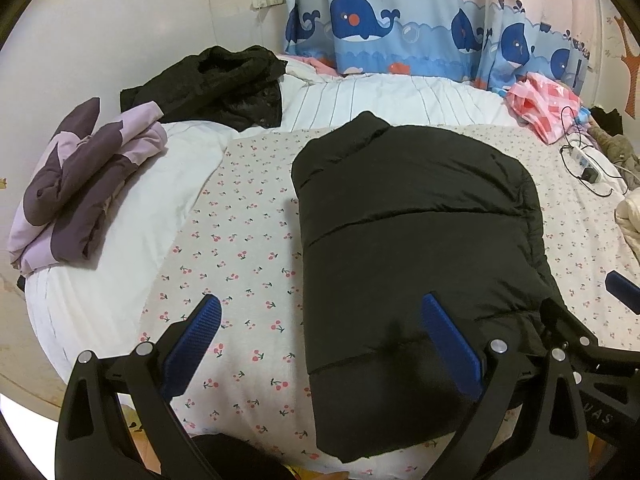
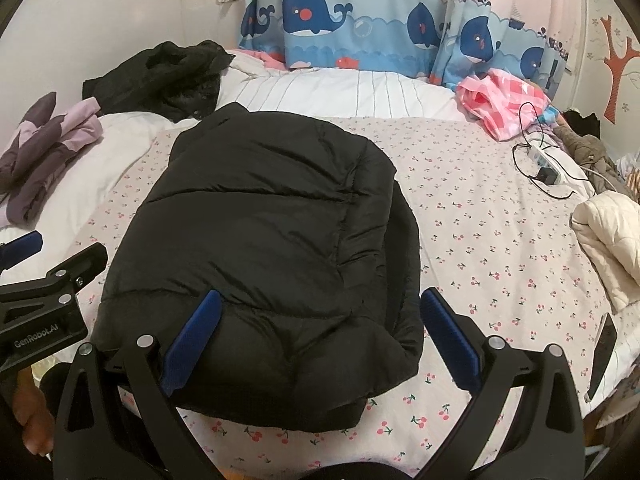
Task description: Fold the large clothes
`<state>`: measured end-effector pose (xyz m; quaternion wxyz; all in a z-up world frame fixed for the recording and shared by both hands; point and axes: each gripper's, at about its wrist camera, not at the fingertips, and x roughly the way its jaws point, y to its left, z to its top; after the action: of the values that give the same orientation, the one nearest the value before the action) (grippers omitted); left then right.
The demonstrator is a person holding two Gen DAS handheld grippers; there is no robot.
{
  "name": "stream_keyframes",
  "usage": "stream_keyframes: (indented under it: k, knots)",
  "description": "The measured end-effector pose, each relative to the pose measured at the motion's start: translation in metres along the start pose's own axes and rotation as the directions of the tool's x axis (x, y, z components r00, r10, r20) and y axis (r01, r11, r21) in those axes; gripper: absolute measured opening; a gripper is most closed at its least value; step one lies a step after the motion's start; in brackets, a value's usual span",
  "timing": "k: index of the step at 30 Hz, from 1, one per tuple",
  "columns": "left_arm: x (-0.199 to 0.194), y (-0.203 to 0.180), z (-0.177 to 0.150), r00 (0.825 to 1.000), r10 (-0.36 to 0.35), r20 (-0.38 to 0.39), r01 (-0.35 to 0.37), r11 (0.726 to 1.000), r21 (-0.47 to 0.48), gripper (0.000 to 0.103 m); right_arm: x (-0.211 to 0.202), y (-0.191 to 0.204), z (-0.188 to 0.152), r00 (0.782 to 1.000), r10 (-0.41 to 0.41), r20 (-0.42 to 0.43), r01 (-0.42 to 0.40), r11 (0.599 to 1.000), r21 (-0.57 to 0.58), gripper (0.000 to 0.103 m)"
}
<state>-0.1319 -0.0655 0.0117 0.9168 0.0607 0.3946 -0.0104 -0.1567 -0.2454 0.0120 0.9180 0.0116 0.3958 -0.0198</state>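
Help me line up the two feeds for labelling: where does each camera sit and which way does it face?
Left wrist: on the left gripper, low at the bed's near edge, facing the whale curtain; own open fingers show, right gripper at right.
Right wrist: on the right gripper, same heading; own open fingers, left gripper at left.
Shared: black puffer jacket folded on cherry-print sheet.
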Motion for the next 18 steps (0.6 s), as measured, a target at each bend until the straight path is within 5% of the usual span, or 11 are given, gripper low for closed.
stream_keyframes:
  k: [8, 16, 18]
  knots:
    - [-0.018, -0.001, 0.000, 1.000, -0.006, 0.022, 0.006, 1.000, 0.005, 0.096, -0.019, 0.000, -0.002, 1.000, -0.007, 0.019, 0.007, 1.000, 0.004, 0.096]
    - [-0.039, 0.015, -0.007, 0.995, -0.087, 0.038, 0.090, 0.994, -0.063, 0.096, -0.044, 0.005, -0.011, 0.999, 0.007, 0.031, -0.008, 1.000, 0.009, 0.096]
    - [-0.048, 0.019, -0.010, 0.997, -0.057, 0.059, 0.060, 0.996, -0.061, 0.096, -0.051, 0.007, -0.014, 0.999, 0.009, 0.036, -0.010, 1.000, 0.007, 0.096]
